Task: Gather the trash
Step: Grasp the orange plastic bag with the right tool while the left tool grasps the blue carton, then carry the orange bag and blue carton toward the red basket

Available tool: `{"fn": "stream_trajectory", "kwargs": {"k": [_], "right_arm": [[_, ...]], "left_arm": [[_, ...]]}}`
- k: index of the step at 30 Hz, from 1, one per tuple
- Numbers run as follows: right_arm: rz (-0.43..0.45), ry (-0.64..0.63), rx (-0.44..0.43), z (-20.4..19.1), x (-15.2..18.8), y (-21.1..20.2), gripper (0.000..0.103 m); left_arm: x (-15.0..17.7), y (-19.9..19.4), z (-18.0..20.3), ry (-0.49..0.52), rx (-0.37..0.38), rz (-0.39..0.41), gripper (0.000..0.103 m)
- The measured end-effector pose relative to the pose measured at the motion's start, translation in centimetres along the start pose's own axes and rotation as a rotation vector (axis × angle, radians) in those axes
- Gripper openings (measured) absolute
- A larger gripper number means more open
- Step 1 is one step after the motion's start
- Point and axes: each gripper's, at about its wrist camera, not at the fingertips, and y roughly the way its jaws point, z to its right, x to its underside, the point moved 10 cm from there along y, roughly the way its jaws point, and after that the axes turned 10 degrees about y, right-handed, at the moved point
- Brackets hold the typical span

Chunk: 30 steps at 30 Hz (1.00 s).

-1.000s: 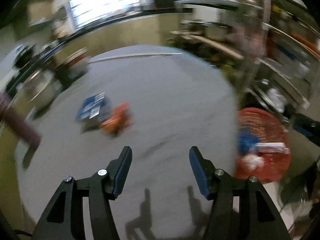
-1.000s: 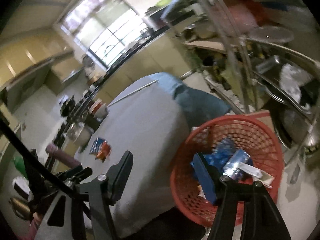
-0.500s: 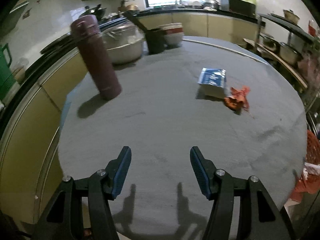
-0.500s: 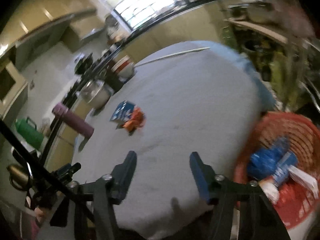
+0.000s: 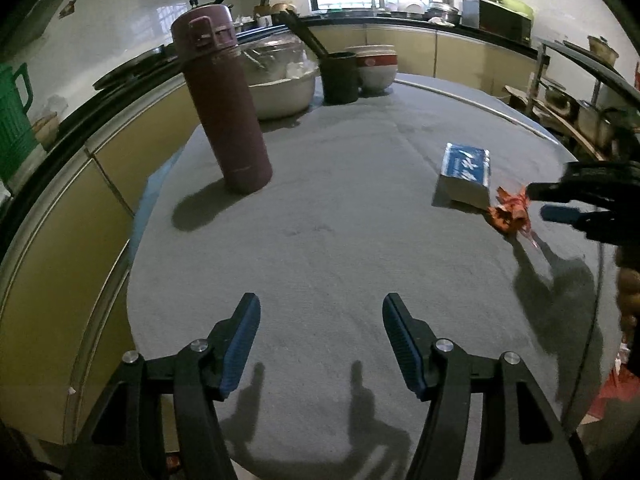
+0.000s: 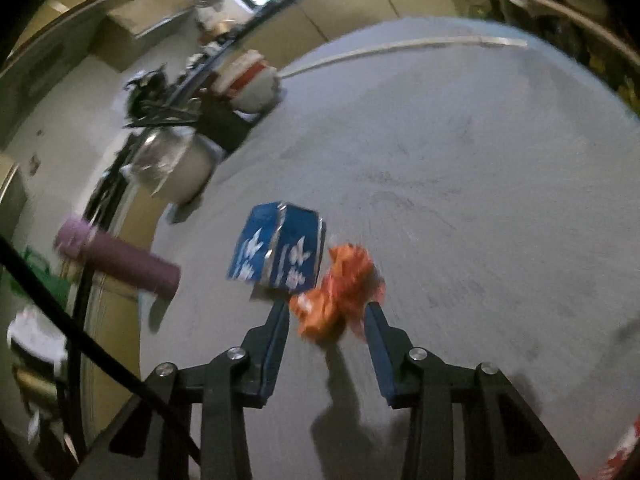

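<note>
A crumpled orange wrapper (image 6: pixel 340 288) lies on the grey table (image 5: pixel 340 248), right beside a blue and white carton (image 6: pixel 280 252). My right gripper (image 6: pixel 326 308) has its tips on either side of the wrapper's near part and its jaws are closing; I see no firm pinch. In the left wrist view the same wrapper (image 5: pixel 510 214) and carton (image 5: pixel 466 172) sit at the right, with the right gripper (image 5: pixel 536 202) reaching in from the edge. My left gripper (image 5: pixel 320 308) hovers open over bare table near the front, nothing between its fingers, its jaws still widening.
A tall maroon flask (image 5: pixel 224 108) stands at the left of the table. Behind it are a large covered bowl (image 5: pixel 280 84), a black cup (image 5: pixel 340 78) and stacked bowls (image 5: pixel 376 68). A bit of a red basket (image 5: pixel 612 392) shows beyond the table's right edge.
My right gripper swung from over the red basket across the table to the orange wrapper while narrowing. The left gripper turned left, bringing the flask into view, then settled.
</note>
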Motion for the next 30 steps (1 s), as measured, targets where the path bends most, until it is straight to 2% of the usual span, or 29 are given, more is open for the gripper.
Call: {"fn": "stream_trajectory", "kwargs": {"k": [2,3,5,9,11,14,17,21,25,28,30], "right_arm": [[-0.012,0.014,0.022,0.0,-0.4,1.5,0.042],[-0.018,0.004,0.043,0.1,-0.4,2.5,0.038],[0.008,-0.031,0.048,-0.2,-0.7,2.7,0.029],[0.063,-0.101,0.060,0.1,-0.9,1.1,0.027],[0.070,-0.113,0.060,0.7,-0.9,0.3,0.027],[0.066,-0.109,0.049,2.0,-0.7,-1.2,0.027],[0.055,-0.085,0.028,3.5,0.0,-2.7,0.027],[0.043,-0.060,0.005,4.9,0.9,-3.8,0.027],[0.041,-0.055,-0.013,5.4,1.6,-4.1,0.027],[0.057,-0.063,-0.023,5.2,1.8,-4.6,0.027],[0.085,-0.079,-0.030,4.8,1.9,-5.3,0.027]], "left_arm": [[-0.9,0.2,-0.2,0.005,0.000,0.008,0.065],[-1.3,0.3,-0.2,0.008,0.001,0.012,0.065],[-2.7,0.6,0.1,0.015,0.013,0.029,0.069],[-5.9,1.4,1.8,0.040,0.056,0.057,0.074],[-7.9,2.4,3.8,0.065,0.110,0.063,0.077],[-10.5,3.8,6.9,0.087,0.186,0.067,0.078],[-12.8,5.9,10.1,0.092,0.255,0.040,0.078],[-14.0,8.7,13.1,0.082,0.319,-0.028,0.078],[-13.6,11.4,14.4,0.114,0.289,-0.078,0.078],[-12.9,12.0,14.2,0.085,0.288,-0.082,0.061],[-12.9,11.3,13.7,0.052,0.304,-0.054,0.060]]}}
